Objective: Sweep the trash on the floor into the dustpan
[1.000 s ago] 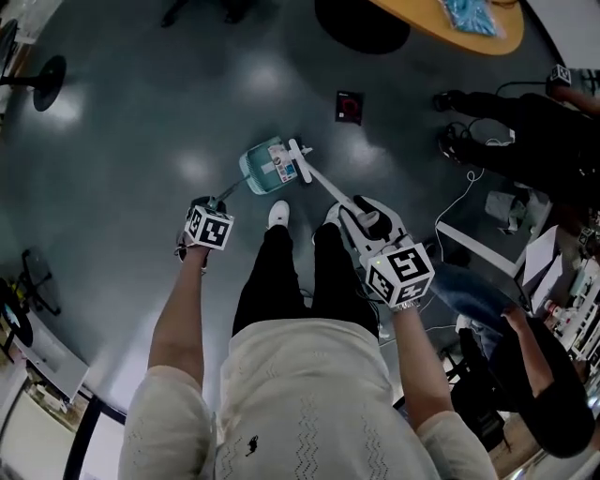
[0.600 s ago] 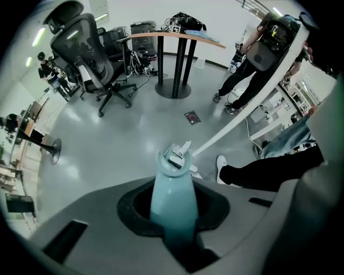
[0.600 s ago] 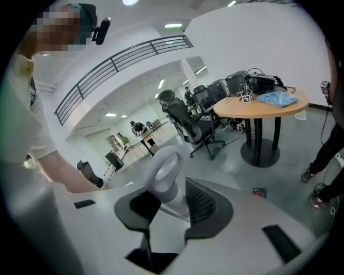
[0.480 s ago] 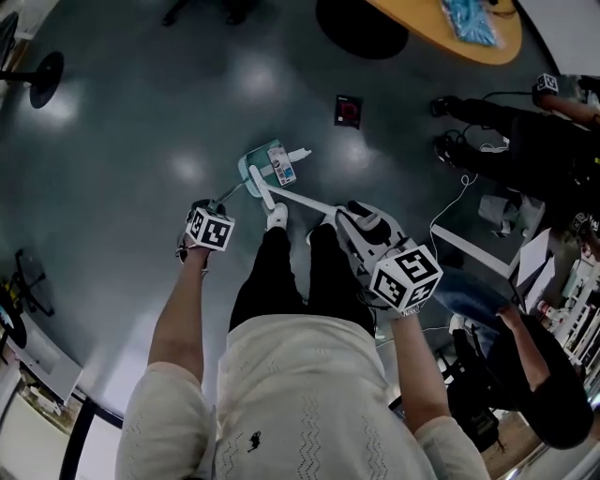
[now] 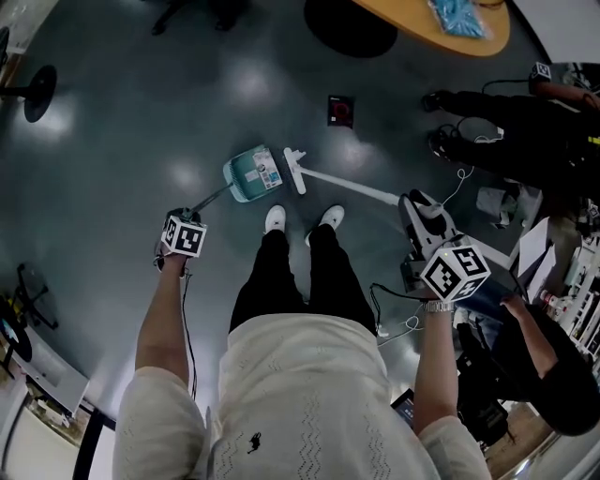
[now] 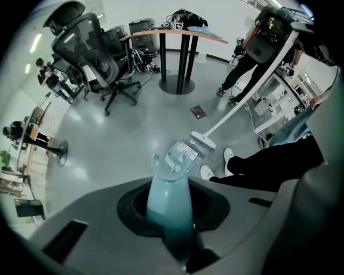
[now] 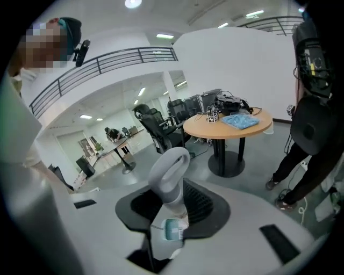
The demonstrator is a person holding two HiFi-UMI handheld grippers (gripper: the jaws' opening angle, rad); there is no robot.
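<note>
Nearest, at the lower left of the head view, the left gripper [image 5: 187,223] has its jaws closed tight on the smooth teal plastic handle [image 6: 169,200] of the dustpan [image 5: 249,175]. At right centre the right gripper [image 5: 420,214] is clamped likewise round the grey looped grip [image 7: 168,175] of the broom [image 5: 345,185]. The pan, a shallow scoop, rests on the glossy grey floor [image 5: 122,141] just above the white shoes [image 5: 276,217], and a flat printed packet [image 5: 268,168] seems to lie in it. The broom's white head [image 5: 295,170] sits just beside the pan's open edge. Bare floor spreads to the upper left. Further up lies a small dark square [image 5: 340,110], apart from both, and a round wooden table [image 5: 427,28] curves along the top edge.
</note>
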